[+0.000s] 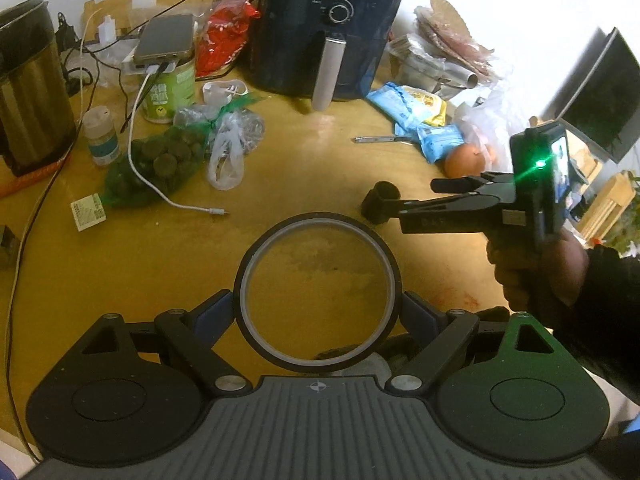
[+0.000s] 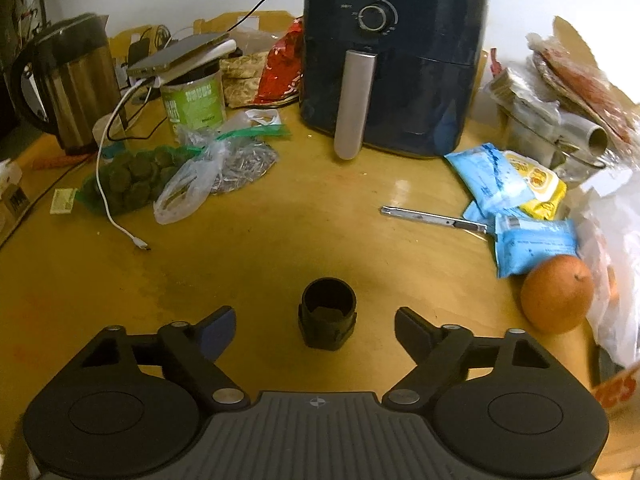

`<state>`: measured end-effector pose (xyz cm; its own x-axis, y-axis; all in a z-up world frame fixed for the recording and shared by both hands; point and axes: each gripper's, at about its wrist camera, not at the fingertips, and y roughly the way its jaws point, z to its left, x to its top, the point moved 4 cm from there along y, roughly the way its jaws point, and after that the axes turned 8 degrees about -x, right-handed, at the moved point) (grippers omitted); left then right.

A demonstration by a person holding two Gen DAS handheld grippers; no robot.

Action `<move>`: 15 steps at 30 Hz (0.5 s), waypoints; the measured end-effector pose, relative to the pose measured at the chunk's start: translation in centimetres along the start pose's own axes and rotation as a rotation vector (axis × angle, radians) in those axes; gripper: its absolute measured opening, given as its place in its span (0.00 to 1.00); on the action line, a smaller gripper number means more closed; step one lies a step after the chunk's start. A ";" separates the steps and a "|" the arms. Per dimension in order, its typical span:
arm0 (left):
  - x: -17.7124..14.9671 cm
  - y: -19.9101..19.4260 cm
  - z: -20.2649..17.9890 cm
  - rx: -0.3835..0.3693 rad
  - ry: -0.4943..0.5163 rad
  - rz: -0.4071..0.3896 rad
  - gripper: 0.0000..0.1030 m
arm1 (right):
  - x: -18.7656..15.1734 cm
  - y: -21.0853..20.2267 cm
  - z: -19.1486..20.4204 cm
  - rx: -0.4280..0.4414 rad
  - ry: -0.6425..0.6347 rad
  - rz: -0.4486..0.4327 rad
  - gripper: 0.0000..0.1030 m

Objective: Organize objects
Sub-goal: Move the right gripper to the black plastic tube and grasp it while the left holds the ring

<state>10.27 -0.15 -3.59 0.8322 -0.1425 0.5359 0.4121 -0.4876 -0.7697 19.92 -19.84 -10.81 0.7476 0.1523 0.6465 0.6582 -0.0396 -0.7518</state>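
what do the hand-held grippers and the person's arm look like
Each hand-held gripper is matte black plastic: the left hand-held gripper and right hand-held gripper have round side discs, silver pivot screws, blue finger pads and a grey ribbed base with a crosshair mark. The right hand is bare, its sleeve black.

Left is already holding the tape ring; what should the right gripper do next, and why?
Probably ease the right gripper forward and close on the small black cup. Its fingers stand open on either side of the cup, which sits upright on the table, centred between them but just ahead. The left gripper is shut on the tape ring, so it is occupied.
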 end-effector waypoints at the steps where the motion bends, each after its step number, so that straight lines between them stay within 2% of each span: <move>1: 0.0 -0.1 0.1 0.002 -0.004 -0.002 0.87 | 0.1 0.4 0.1 -0.002 -0.006 0.003 0.78; 3: 0.0 -0.3 0.4 0.007 -0.014 -0.009 0.87 | 0.1 1.1 0.1 -0.002 -0.013 0.014 0.74; 5: -0.1 -0.6 0.7 0.011 -0.022 -0.016 0.87 | 0.2 1.8 0.1 -0.004 -0.020 0.023 0.65; 9: -0.3 -1.1 1.2 0.020 -0.043 -0.025 0.87 | 0.2 2.9 -0.2 -0.010 -0.025 0.025 0.57; 11: -0.5 -1.3 1.5 0.025 -0.055 -0.029 0.87 | 0.1 3.4 -0.4 -0.015 -0.032 0.032 0.47; 15: -0.7 -1.6 1.8 0.035 -0.068 -0.033 0.87 | 0.1 4.3 -0.6 -0.012 -0.031 0.045 0.39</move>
<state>9.68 2.32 -3.36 0.8406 -0.0672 0.5375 0.4518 -0.4604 -0.7641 22.88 -20.54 -13.86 0.7735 0.1804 0.6076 0.6251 -0.0591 -0.7783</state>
